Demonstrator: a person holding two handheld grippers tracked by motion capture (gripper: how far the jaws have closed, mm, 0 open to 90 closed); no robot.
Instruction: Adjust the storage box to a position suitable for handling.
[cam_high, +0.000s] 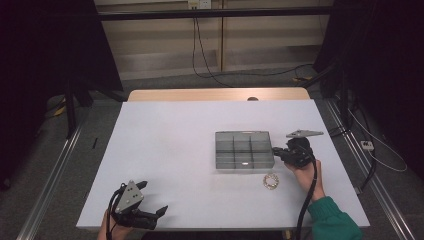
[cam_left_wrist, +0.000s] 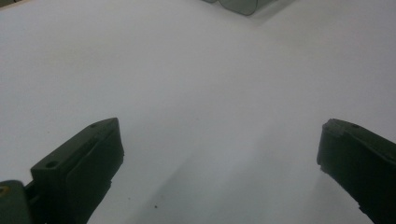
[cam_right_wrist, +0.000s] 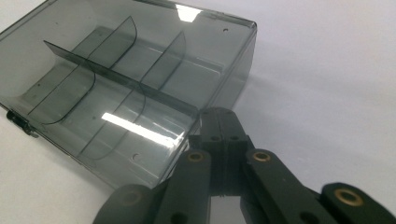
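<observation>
1. The right gripper (cam_right_wrist: 223, 122) had its jaws pinched fully together with nothing between them, tips parked right at the edge of the smoky clear divided organizer box (cam_right_wrist: 126, 88), at what looked like its rim or lid edge. From the high view the same right gripper (cam_high: 276, 151) sat against the box's right side.

2. The left gripper (cam_left_wrist: 219, 154) was spread wide open over bare white table (cam_left_wrist: 187, 84), holding nothing, down at the near left corner and well apart from everything else.

3. The organizer box (cam_high: 244, 151) sat right of the table's middle, compartments looking empty as far as I could tell. A small beaded bracelet (cam_high: 271, 180) lay on the table just in front of the box, near the right hand (cam_high: 305, 175).

4. What could go sideways, imo:
   - Closed tips against a light plastic box with nothing bracing it, so any shove would probably just slide the whole thing across the slick tabletop.
   - If the plan was to pry at the lid edge, the tips could skate off the glossy plastic.
   - The box skidding toward the bracelet could knock it along or trap it underneath.
   - The left gripper was too far off to steady anything in time.
</observation>
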